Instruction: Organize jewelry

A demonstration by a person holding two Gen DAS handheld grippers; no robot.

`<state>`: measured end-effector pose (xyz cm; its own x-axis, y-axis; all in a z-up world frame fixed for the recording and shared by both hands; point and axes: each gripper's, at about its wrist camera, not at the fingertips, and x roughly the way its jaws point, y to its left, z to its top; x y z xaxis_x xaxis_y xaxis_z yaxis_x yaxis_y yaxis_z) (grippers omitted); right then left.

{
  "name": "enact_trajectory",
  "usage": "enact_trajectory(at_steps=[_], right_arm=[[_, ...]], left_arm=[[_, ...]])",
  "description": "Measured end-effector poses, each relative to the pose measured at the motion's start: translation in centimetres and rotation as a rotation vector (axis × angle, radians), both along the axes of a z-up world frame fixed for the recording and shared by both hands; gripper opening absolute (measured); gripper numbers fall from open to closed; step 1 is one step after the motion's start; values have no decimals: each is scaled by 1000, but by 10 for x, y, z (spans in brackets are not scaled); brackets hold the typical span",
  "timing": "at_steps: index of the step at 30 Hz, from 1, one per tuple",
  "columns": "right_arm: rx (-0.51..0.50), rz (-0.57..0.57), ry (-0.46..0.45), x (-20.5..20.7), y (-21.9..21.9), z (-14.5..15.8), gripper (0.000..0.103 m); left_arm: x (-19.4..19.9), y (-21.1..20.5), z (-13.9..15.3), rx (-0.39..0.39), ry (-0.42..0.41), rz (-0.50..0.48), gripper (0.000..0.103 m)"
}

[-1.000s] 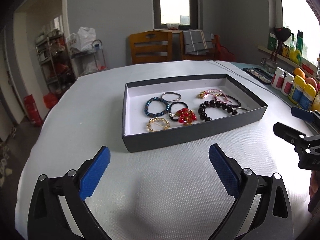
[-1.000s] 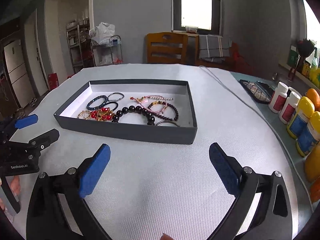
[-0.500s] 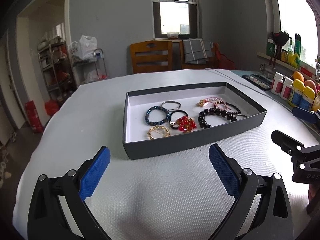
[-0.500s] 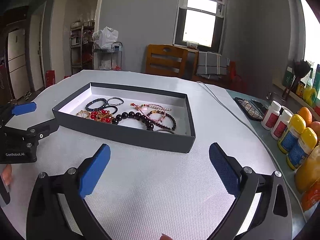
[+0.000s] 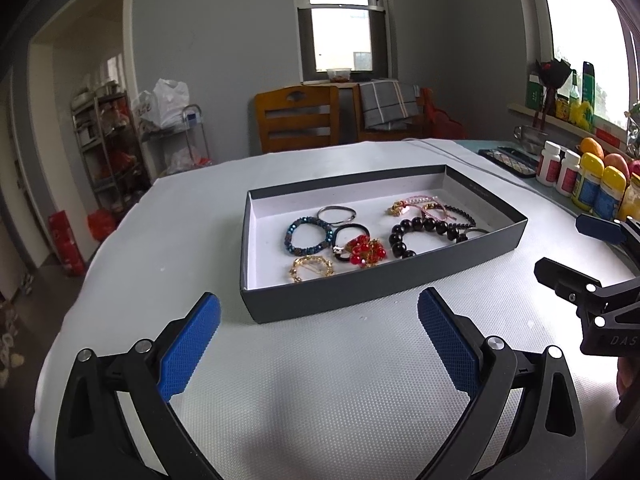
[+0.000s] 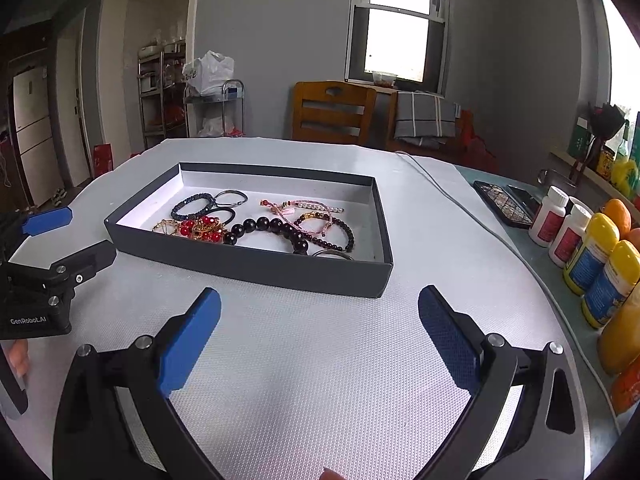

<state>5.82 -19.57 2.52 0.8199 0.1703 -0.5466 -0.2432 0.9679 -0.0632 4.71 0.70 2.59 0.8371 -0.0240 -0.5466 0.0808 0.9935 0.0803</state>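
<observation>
Left tongs: I am holding my left gripper (image 5: 319,328) low over the near edge of the table (image 5: 168,240), jaws spread wide, gripping nothing.
Tray: the dark tray (image 5: 376,286) is sitting mid-table, just beyond both sets of tongs, long side facing me.
Left end of tray: the blue beaded bracelet (image 5: 309,235), a thin metal ring (image 5: 337,214), a black hair tie (image 5: 350,233) and a gold chain piece (image 5: 312,268) are lying close together; the red bead cluster (image 5: 365,251) is touching the hair tie.
Right end of tray: the large black bead bracelet (image 5: 424,229) is overlapping the pink cord bracelet (image 5: 420,206) and a small dark bead strand (image 6: 332,236).
Right tongs: I am holding my right gripper (image 6: 319,328) over the near table edge too, equally wide, empty.
Table right edge: pill bottles (image 6: 560,222) and yellow bottles (image 6: 600,264) are standing in a row.
Risk 1: I am judging the right-end pile tangled; lifting one strand may drag its neighbours out.
Risk 2: the tray looks light; a finger catching its near wall could shove it.
Risk 3: thin chain may slip the pads if pinched flat.
Change: both cameras are now sitting lower and flatter than a second ago; the tray contents are unchanged, the jaws the same width.
</observation>
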Motion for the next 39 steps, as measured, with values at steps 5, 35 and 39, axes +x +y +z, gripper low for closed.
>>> enact_trajectory(at_steps=[5,35,39], right_arm=[[5,-4,4,1,-2,-1,97],[-12,3,9,1,0,-2,98],[-12,3,10,2,1,-3,98]], left_arm=[[-1,0,0,4,0,-2,100],[-1,-1,-1,7,-1,-6,100],[-1,-1,-1,8,-1,-8,100]])
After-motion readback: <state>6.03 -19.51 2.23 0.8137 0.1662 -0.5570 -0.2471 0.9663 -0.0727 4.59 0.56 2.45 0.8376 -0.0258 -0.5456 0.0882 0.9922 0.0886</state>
